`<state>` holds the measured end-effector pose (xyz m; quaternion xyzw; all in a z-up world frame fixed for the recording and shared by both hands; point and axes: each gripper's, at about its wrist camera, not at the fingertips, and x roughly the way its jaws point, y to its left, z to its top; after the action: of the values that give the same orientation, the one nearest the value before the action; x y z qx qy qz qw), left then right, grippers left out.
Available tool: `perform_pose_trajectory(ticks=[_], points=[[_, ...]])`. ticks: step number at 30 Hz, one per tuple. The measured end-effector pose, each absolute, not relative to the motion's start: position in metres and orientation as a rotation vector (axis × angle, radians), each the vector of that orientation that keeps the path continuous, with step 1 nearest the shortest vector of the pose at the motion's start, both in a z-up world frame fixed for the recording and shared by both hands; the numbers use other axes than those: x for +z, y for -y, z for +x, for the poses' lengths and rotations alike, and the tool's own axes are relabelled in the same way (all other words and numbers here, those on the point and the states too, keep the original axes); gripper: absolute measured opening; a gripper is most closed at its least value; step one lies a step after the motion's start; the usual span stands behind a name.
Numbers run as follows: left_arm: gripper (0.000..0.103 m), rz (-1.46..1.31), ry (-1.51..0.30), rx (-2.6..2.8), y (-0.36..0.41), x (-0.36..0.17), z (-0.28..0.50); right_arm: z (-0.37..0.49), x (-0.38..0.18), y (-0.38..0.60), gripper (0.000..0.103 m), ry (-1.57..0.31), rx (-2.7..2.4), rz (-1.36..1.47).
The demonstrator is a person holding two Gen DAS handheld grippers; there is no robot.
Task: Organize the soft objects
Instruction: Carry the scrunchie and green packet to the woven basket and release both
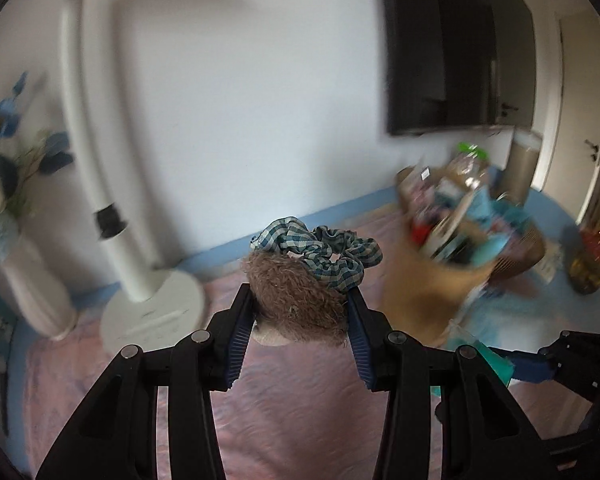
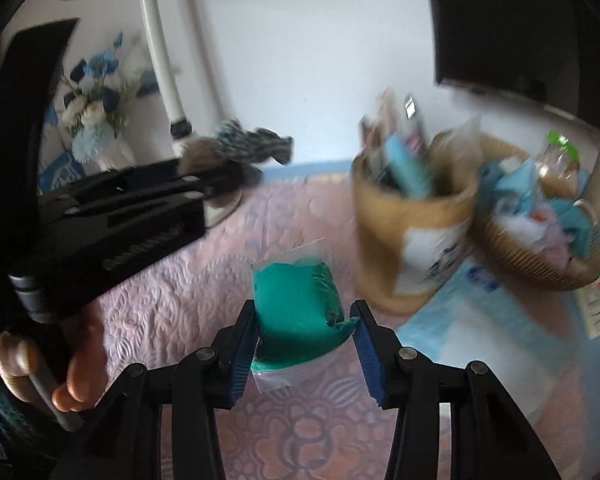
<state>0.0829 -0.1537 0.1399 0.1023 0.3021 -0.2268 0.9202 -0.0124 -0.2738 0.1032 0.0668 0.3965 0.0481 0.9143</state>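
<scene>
Between my left gripper's (image 1: 298, 312) blue pads sits a brown fuzzy plush piece (image 1: 296, 300), pinched on both sides, with a teal-checked scrunchie (image 1: 328, 252) bunched on top of it and lifted clear of the pink quilted cover (image 1: 292, 412) below. My right gripper (image 2: 304, 330) is clamped on a teal soft item in a clear plastic wrapper (image 2: 296, 304), also held up off the cover; left pad presses it, right pad touches its lower edge. From the right wrist view I see the left gripper off to the left with the plush and scrunchie at its tip, and a hand (image 2: 48, 364) in a dark green knit sleeve on its handle. Ahead right: a tan round bin (image 2: 412, 240) stuffed with blurred items, and just beside it a woven basket (image 2: 540, 264) holding soft blue and pink things. Both stand well apart from what I hold. White fan stand (image 1: 140, 272) and a vase of blue flowers (image 1: 16, 216) far left by the wall. Heavy motion blur on the background.
</scene>
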Motion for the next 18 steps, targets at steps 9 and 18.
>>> perform_pose_trajectory(ticks=[9,18], points=[[0.041,0.084,-0.620,-0.585,0.185,0.168,0.094,-0.021,0.156,0.319,0.046,-0.743,0.110,0.212],[0.041,0.135,-0.570,-0.650,0.237,0.194,0.097,0.006,0.177,0.396,0.046,-0.677,-0.004,0.331]])
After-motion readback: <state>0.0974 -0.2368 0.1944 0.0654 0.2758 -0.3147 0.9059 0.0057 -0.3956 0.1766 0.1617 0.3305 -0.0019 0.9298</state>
